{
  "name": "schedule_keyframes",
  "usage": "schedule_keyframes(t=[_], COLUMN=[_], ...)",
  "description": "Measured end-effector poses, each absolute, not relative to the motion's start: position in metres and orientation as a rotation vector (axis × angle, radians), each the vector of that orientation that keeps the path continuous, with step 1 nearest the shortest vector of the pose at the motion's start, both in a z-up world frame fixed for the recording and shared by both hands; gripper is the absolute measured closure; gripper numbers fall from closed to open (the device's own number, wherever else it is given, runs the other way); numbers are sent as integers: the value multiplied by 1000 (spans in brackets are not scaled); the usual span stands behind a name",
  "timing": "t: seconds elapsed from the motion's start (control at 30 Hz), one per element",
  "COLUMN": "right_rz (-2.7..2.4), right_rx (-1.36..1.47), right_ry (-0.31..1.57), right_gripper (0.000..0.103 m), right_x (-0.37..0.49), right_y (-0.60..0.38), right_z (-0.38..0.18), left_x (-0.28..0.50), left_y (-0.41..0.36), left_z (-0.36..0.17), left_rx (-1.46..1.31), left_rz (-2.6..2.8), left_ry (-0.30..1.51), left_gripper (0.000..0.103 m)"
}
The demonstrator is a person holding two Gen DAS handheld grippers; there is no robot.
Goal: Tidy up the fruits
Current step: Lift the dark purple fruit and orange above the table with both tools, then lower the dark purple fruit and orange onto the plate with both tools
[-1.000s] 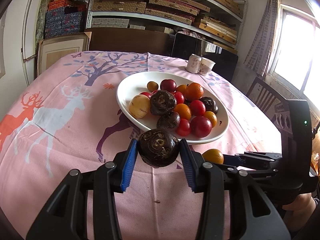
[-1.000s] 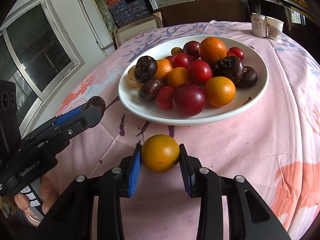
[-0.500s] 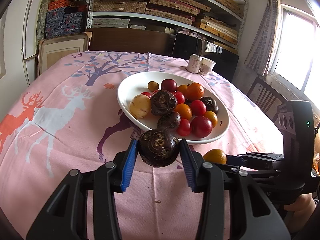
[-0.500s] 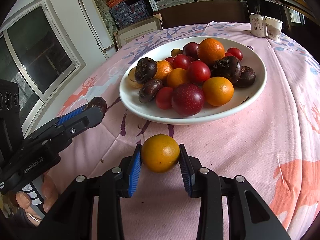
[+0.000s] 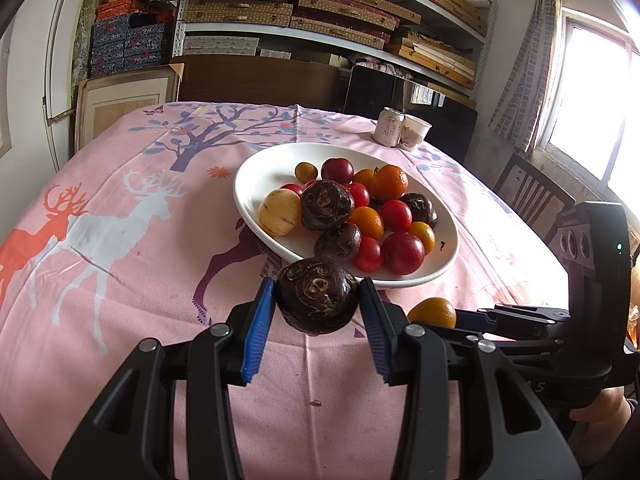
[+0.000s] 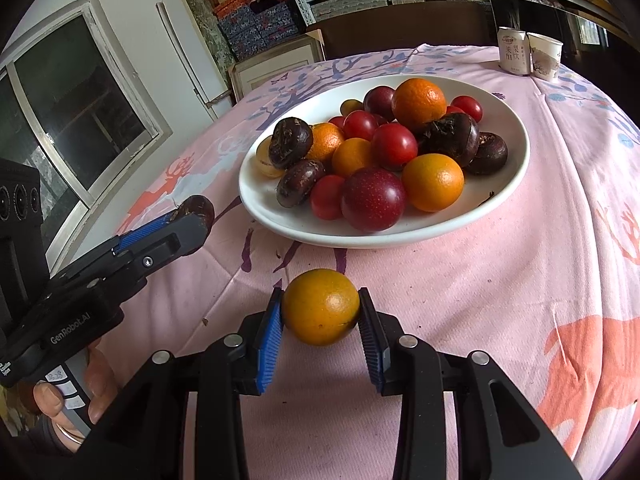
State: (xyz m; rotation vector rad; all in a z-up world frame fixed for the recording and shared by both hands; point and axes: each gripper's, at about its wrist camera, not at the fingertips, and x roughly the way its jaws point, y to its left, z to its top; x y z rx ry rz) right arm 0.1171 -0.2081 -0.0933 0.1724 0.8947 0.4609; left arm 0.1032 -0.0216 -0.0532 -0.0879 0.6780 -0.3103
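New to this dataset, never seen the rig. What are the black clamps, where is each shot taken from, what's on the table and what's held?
No robot arm: a person holds a two-finger gripper in each hand, each with a fisheye camera looking along its blue-padded fingers. The left wrist view shows the left gripper shut on a dark brown fruit. The right wrist view shows the right gripper shut on an orange fruit. On the pink tablecloth sits a white plate piled with red, orange and dark fruits, with a can and a paper cup behind it.
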Motion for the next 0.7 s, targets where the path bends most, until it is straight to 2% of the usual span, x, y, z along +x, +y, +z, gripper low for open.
schedule_keyframes(t=[0.4, 0.7], right_rz=[430, 368], right_rx=[224, 197], right_ry=[869, 760], right_gripper=[66, 66], right_x=[95, 87], right_y=[-247, -290], right_z=[-89, -37], left_x=[98, 100], left_y=[-25, -33], left_z=[-50, -41], left_rx=[-63, 3], left_rz=[-319, -302], left_ry=[670, 692], left_gripper=[61, 61])
